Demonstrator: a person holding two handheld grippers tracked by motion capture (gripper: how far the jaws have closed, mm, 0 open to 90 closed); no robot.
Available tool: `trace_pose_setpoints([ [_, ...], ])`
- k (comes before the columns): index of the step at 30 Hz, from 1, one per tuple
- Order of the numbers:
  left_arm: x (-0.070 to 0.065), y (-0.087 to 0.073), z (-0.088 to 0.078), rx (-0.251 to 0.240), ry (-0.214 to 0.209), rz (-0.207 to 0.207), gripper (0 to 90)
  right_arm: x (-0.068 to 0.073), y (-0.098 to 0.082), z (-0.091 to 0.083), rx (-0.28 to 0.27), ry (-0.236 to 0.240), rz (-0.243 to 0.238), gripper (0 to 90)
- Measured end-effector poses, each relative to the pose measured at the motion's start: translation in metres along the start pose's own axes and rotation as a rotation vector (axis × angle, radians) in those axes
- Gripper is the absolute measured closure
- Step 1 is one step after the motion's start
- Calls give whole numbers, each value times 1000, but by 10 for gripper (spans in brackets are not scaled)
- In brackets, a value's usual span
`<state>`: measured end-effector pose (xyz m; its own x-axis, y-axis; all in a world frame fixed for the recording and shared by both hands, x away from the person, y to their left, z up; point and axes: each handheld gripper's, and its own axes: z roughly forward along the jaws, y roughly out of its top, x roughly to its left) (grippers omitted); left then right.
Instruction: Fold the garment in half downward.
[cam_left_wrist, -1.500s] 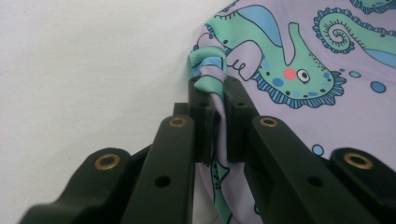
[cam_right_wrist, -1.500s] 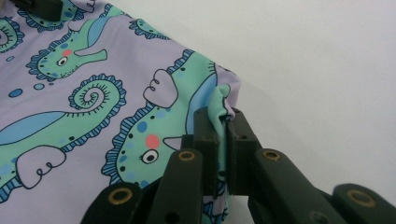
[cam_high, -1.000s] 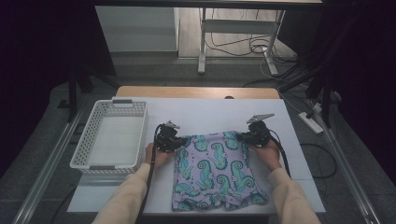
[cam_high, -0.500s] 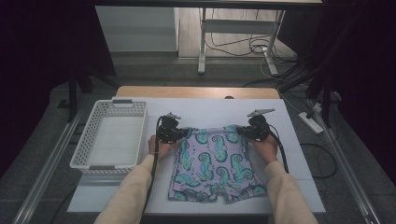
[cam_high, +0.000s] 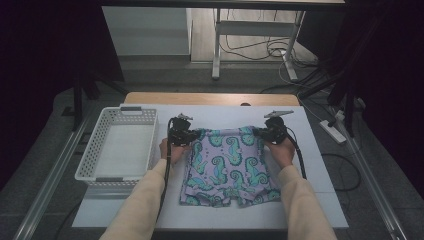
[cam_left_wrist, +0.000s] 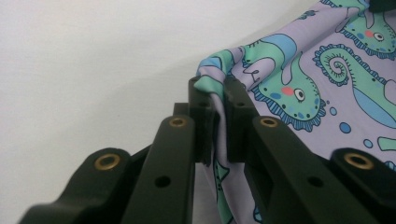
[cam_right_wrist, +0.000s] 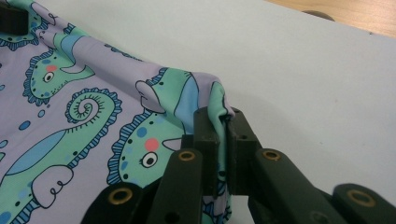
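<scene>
Shorts (cam_high: 227, 167) in lilac with a teal seahorse print lie in front of you on the white tabletop (cam_high: 320, 195), leg ends nearest you and waistband farthest. Your left gripper (cam_high: 187, 136) has its jaws clamped on the waistband's left corner, and your right gripper (cam_high: 261, 134) is clamped on the right corner, the band stretched between them. Left of the shorts, a white basket (cam_high: 90, 162) stands on the tabletop. Beyond, a bare wooden strip (cam_high: 210, 98) edges the far side.

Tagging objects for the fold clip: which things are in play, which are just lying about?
In play: seahorse-print shorts, left gripper and right gripper, each shut on a waistband corner.

Lying about: white basket, power strip on the floor, cables beyond the table.
</scene>
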<state>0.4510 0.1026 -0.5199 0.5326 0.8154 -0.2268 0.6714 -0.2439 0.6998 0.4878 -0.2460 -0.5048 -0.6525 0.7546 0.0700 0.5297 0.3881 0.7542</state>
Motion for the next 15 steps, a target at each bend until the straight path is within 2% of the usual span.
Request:
trace_pose_setpoints([
  [4, -1, 0, 0, 3, 6, -11, 805, -1, -1, -1, 3, -4, 0, 818],
  [5, -2, 0, -1, 5, 19, -15, 739, 0, -1, -2, -3, -6, 5, 752],
  [6, -4, 1, -2, 10, 32, -11, 621, 1, -1, -2, -12, -20, 13, 622],
  [7, -6, 1, -3, 11, 38, -9, 514, 2, 0, -3, -23, -30, 20, 570],
  [8, -8, 2, -5, 17, 39, -2, 469, 2, 0, -5, -29, -16, 20, 544],
  [10, -11, 1, -10, 15, 42, 4, 414, 5, 1, -9, -30, 1, 17, 473],
  [11, -13, 1, -12, 13, 43, 4, 388, 7, 1, -11, -31, 11, 17, 467],
  [15, -20, -5, -20, 14, 12, 25, 389, 13, -3, -21, -38, 41, 13, 452],
])
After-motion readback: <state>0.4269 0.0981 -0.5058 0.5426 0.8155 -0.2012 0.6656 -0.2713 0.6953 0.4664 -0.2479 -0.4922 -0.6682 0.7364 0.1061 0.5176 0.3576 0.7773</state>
